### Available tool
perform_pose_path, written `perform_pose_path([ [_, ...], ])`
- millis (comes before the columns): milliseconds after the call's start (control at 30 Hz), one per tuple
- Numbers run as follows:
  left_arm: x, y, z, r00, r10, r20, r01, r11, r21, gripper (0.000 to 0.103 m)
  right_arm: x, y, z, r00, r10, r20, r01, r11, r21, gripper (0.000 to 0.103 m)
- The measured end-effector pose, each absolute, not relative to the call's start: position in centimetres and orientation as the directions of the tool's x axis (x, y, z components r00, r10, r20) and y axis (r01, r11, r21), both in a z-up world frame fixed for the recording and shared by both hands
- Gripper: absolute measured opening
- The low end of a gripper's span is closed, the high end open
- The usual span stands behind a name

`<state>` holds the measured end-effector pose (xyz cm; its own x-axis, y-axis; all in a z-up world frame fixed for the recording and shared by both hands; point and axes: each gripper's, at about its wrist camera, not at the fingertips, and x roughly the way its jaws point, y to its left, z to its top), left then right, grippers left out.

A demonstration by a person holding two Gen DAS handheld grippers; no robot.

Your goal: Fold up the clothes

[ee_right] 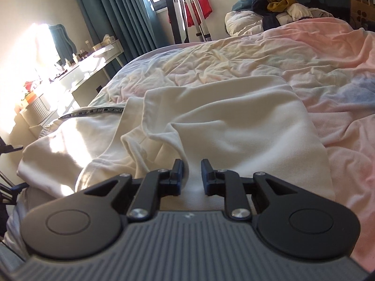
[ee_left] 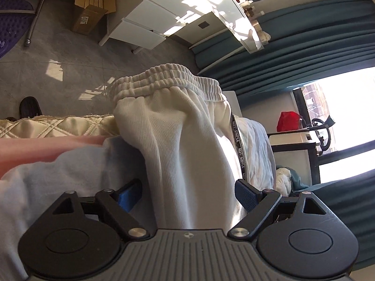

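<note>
White ribbed trousers (ee_left: 187, 140) with an elastic waistband (ee_left: 168, 79) and a black "NOT SIMPLE" lettered tape (ee_left: 238, 145) lie across the bed. My left gripper (ee_left: 189, 194) is open, its blue pads on either side of a thick bunch of the cloth. In the right wrist view the trousers (ee_right: 211, 117) spread over the pastel sheet (ee_right: 316, 70). My right gripper (ee_right: 192, 175) has its jaws narrowly apart around a raised fold of the white cloth, seemingly pinching it.
A white drawer unit (ee_left: 150, 21) and cardboard boxes (ee_left: 91, 7) stand on the grey floor. Teal curtains (ee_left: 304, 42) hang by the window. A pile of clothes (ee_right: 281, 7) lies at the bed's far end. A white desk (ee_right: 93, 65) stands to the left of the bed.
</note>
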<state>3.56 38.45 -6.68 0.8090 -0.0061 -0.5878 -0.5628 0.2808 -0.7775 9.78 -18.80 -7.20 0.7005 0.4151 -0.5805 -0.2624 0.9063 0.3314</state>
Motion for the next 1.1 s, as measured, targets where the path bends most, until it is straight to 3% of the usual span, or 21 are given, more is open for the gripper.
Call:
perform_pose_path([
  [200, 5.9, 41.8, -8.9, 0.833, 0.075, -0.549, -0.552, 0.204, -0.809, 0.079, 10.7, -18.7, -7.3, 0.707, 0.399, -0.583, -0.24, 0.912, 0.333, 0.021],
  [433, 8.4, 42.8, -9.4, 0.819, 0.118, -0.562, -0.571, 0.273, -0.775, 0.048, 11.1, -17.3, -7.3, 0.736, 0.435, -0.518, -0.334, 0.9, 0.281, 0.021],
  [567, 8.7, 41.7, -7.5, 0.846, 0.167, -0.507, -0.53, 0.375, -0.761, 0.023, 11.1, -14.1, -9.1, 0.633, 0.517, -0.576, -0.447, 0.852, 0.274, 0.021],
  [667, 8.7, 39.1, -4.3, 0.878, 0.206, -0.432, -0.474, 0.502, -0.723, 0.018, 10.3, -13.0, -8.5, 0.655, 0.501, -0.565, -0.485, 0.853, 0.194, 0.021],
  [900, 9.4, 27.9, 5.7, 0.956, 0.211, -0.205, -0.287, 0.817, -0.5, 0.016, 10.1, -16.6, -5.7, 0.701, 0.543, -0.463, -0.409, 0.837, 0.363, 0.022],
  [1100, 10.2, 16.5, 11.8, 0.986, 0.143, -0.09, -0.168, 0.894, -0.416, 0.016, 10.1, -22.8, -3.4, 0.794, 0.457, -0.402, -0.245, 0.844, 0.477, 0.022],
])
